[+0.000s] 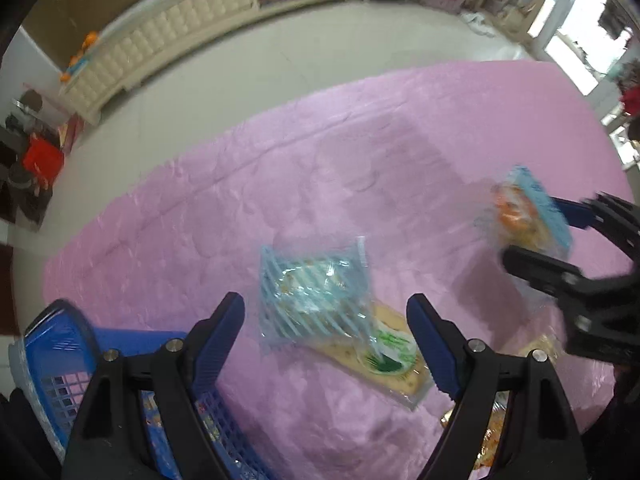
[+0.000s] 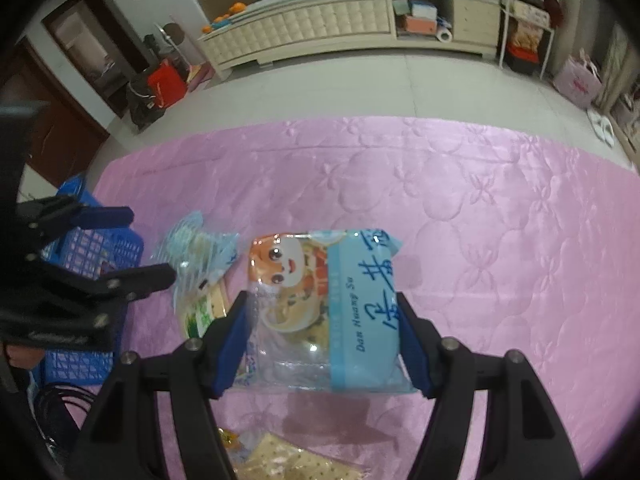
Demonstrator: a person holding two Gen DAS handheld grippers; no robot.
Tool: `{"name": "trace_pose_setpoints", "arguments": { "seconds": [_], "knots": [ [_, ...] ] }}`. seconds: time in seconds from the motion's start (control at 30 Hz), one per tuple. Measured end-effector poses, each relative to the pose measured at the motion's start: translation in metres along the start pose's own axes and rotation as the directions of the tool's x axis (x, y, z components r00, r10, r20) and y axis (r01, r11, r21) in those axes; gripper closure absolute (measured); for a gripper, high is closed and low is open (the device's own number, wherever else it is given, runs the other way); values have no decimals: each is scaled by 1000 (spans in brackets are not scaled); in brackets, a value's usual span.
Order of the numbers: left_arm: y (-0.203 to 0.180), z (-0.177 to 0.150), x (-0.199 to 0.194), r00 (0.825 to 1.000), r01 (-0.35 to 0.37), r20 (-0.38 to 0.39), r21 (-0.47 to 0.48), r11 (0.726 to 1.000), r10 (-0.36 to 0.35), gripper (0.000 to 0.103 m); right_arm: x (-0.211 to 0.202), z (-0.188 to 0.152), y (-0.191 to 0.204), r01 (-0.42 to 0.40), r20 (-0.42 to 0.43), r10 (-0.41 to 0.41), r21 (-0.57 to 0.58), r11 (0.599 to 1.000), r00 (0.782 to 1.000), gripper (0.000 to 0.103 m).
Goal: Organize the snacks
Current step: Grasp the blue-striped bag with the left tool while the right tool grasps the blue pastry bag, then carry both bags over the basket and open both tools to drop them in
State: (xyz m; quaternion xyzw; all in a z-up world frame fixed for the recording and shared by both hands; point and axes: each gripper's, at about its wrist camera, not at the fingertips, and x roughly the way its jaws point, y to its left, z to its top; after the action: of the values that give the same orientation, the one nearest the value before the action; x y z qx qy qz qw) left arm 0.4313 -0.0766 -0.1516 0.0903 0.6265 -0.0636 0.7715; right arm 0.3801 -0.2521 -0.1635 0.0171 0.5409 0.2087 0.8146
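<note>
- The right gripper (image 2: 324, 340) is clamping a light-blue snack bag (image 2: 320, 312) with a cartoon face and "Dan Huang Su" printed on it. Both blue pads are pressing against the bag's sides, so the fingers are closed about as far as the bag lets them.
- That bag is hanging above the pink quilted cover (image 2: 480, 220), not lying on it; you can see its shadow on the fabric underneath.
- From the left wrist view the same bag (image 1: 528, 216) is looking blurry, off to the right, pinched in the right gripper (image 1: 560, 236).
- The left gripper (image 1: 324, 340) is sitting wide open with nothing between its fingers.
- Just ahead of it a clear packet with blue stripes (image 1: 312, 296) is lying on the cover, partly overlapping a flat tan packet with a green print (image 1: 384, 360).
- A blue plastic basket (image 1: 60, 344) is sitting at the left edge of the cover, right under the left gripper's left finger. Something printed is showing inside, but I can't tell what.
- In the right wrist view the left gripper (image 2: 152, 244) is hovering beside that basket (image 2: 96, 248).
- Another dotted tan packet (image 2: 288, 460) is lying near the bottom edge, close to the camera.
- A cream cabinet (image 2: 320, 24) is running along the far wall.
</note>
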Motion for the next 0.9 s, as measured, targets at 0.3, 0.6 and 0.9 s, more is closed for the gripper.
{"name": "trace_pose_setpoints", "arguments": {
  "seconds": [0.3, 0.6, 0.9],
  "knots": [
    [20, 14, 46, 993, 42, -107, -50, 998, -48, 21, 14, -5, -6, -15, -29, 16, 34, 999, 999, 31],
    [22, 11, 57, 992, 63, -111, -46, 997, -68, 39, 19, -6, -4, -23, -35, 24, 28, 999, 999, 31],
    [19, -16, 9, 998, 70, -1, -81, 994, -70, 47, -12, -10, 7, -33, 0, 33, 11, 999, 999, 32]
  ]
}}
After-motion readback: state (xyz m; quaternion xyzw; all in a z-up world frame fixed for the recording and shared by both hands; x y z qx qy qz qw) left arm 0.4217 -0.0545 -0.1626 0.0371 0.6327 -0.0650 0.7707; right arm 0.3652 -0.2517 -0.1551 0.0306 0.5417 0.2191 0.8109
